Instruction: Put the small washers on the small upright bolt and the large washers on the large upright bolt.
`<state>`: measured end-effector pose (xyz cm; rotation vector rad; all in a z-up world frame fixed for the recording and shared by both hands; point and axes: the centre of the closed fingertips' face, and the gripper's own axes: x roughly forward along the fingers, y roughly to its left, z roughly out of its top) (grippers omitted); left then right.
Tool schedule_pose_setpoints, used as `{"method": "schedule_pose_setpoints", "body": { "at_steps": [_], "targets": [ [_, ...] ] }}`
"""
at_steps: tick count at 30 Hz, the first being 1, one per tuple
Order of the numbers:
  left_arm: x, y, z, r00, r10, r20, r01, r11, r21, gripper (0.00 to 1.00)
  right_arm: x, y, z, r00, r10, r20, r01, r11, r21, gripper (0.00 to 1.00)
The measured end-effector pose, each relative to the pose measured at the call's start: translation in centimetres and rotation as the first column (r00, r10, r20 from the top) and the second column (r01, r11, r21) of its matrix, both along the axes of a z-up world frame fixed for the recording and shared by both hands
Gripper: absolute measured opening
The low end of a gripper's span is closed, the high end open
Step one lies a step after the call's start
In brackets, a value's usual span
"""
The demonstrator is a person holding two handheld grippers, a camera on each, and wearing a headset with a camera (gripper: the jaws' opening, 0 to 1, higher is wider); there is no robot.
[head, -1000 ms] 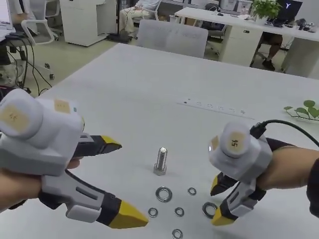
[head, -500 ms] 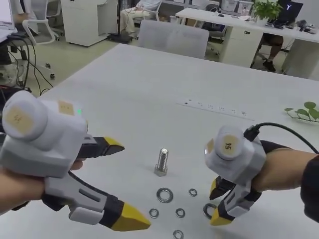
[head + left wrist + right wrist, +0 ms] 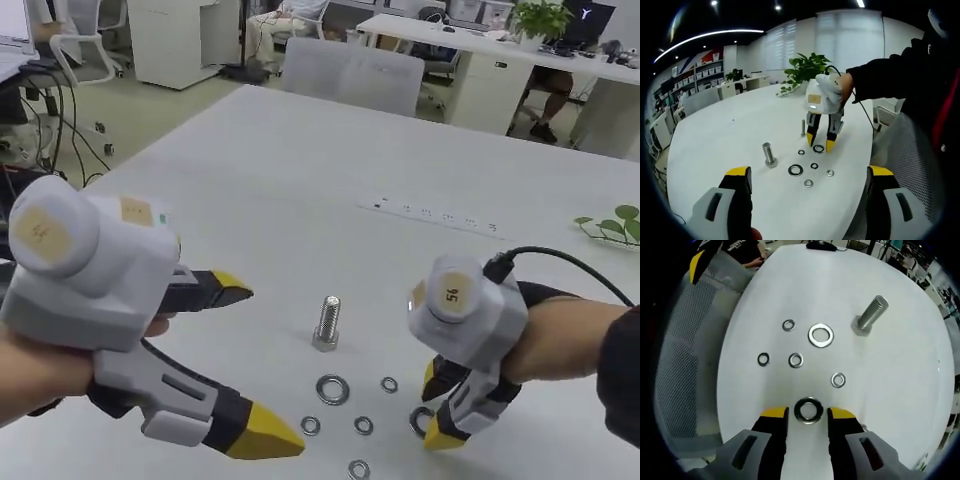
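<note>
The step in hand looks like the pick of a large washer by the right gripper, with no washer on either bolt yet. In the right gripper view the washer lies flat on the white table directly between the two yellow tips. A thin strip of table shows on each side of it, so the jaws stand at a narrow gap, parted just wider than the ring and holding nothing. The left gripper view shows the same from across the table: that gripper points tips-down with the washer between them. Whether the tips touch the tabletop cannot be told. The next move probably calls for the jaws to close on the ring's edge. A thin flat washer gives little to bite on, so the tips likely need to sit low and square to it, or it may skid or flip out. Once held, it has to travel to the large bolt, which stands on its head well apart, beyond the second large washer and the four small washers. The small bolt stands upright just behind the right gripper in the left gripper view. The left gripper hangs wide open and empty on the far side of the washers.
</note>
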<state>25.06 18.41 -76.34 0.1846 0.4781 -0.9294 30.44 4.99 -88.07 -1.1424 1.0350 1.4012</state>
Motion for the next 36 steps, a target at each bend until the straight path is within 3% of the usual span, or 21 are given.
{"method": "schedule_pose_setpoints", "body": {
  "at_steps": [13, 36],
  "targets": [
    [0.10, 0.08, 0.20, 1.000, 0.010, 0.007, -0.010, 1.000, -0.008, 0.95, 0.02, -0.18, -0.10, 0.999, 0.035, 0.025, -0.034, 0.999, -0.040, 0.29],
    [0.20, 0.01, 0.40, 1.000, 0.011, 0.014, -0.011, 1.000, -0.011, 0.94, 0.15, -0.17, -0.04, 0.999, 0.026, 0.033, -0.025, 0.998, -0.055, 0.22]
  ]
}}
